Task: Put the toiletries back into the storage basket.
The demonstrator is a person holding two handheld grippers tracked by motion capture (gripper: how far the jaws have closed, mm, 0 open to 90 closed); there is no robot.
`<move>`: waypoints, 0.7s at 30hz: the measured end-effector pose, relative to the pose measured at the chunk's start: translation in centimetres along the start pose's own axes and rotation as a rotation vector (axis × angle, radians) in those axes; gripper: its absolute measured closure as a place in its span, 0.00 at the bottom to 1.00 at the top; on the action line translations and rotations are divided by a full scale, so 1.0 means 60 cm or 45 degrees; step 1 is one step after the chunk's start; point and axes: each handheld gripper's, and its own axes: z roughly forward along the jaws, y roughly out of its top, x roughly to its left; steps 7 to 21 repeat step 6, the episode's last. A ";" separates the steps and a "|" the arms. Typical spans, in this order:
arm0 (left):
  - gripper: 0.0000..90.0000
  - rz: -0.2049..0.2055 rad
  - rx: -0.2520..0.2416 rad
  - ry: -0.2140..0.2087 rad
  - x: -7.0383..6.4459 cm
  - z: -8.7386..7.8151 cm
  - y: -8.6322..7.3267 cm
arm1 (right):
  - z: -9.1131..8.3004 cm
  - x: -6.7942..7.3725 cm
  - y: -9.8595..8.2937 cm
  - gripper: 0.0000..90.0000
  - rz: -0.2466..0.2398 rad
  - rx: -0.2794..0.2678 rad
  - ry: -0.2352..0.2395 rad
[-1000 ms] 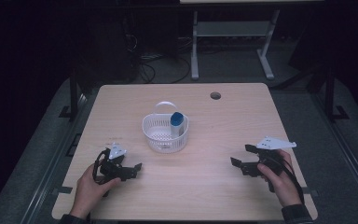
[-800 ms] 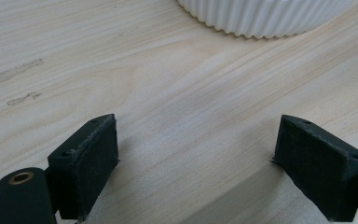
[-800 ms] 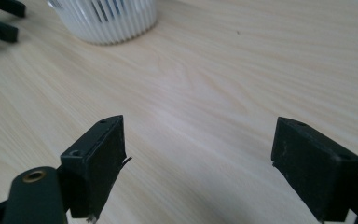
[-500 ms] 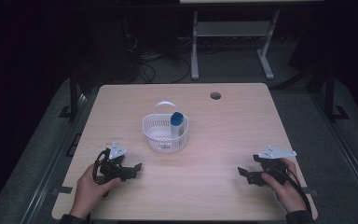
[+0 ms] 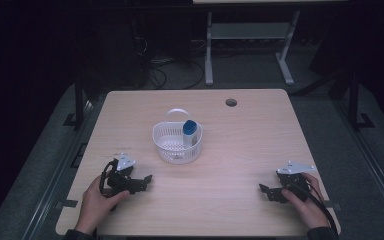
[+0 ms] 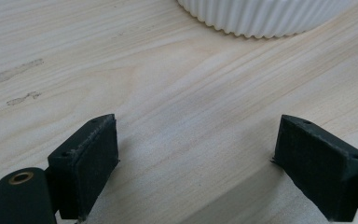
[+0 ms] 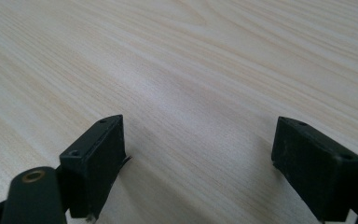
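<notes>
White basket (image 5: 177,142) is seen mid-table with a blue-capped bottle (image 5: 189,131) stood inside at its 2 o'clock, its ribbed wall (image 6: 265,16) caught at 12 o'clock in the left gripper view, while left gripper (image 5: 141,181) and right gripper (image 5: 266,191) are held spread wide and empty on the table (image 5: 220,195).

Pale wooden table (image 5: 230,150) with white basket (image 5: 176,147), two claws.

Basket (image 6: 265,16) cut off by top edge in left gripper view; bottle's (image 5: 189,132) lower part hidden inside.
</notes>
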 end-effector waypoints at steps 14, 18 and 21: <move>0.14 0.001 0.001 0.000 0.000 0.000 0.000 | 0.000 -0.001 -0.003 0.18 -0.001 -0.018 0.002; 0.14 0.001 0.001 0.000 0.000 0.000 0.000 | 0.000 -0.001 -0.003 0.18 -0.001 -0.018 0.002; 0.14 0.001 0.001 0.000 0.000 0.000 0.000 | 0.000 -0.001 -0.003 0.18 -0.001 -0.018 0.002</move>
